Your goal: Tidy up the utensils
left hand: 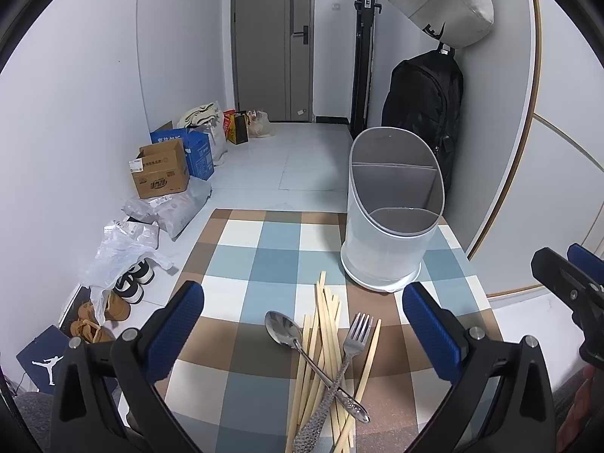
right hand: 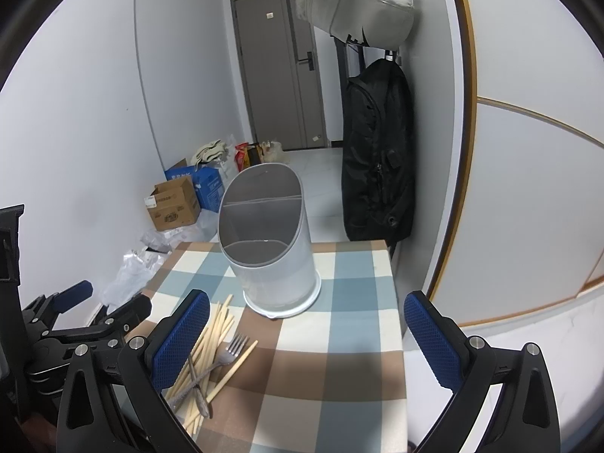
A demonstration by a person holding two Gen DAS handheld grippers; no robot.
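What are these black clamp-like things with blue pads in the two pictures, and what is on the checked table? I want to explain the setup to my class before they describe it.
There is no robot here: a person holds one hand-held gripper in each hand, and a wide-angle camera on each looks forward along its two fingers. One picture comes from the left gripper, the other from the right gripper. Both stand with jaws wide open and hold nothing.

On the blue, brown and white checked tablecloth lies a pile of pale wooden chopsticks with a shiny metal spoon and a metal fork with a patterned handle across it. Behind stands a white oval utensil holder with grey dividers, its compartments empty as far as can be seen.
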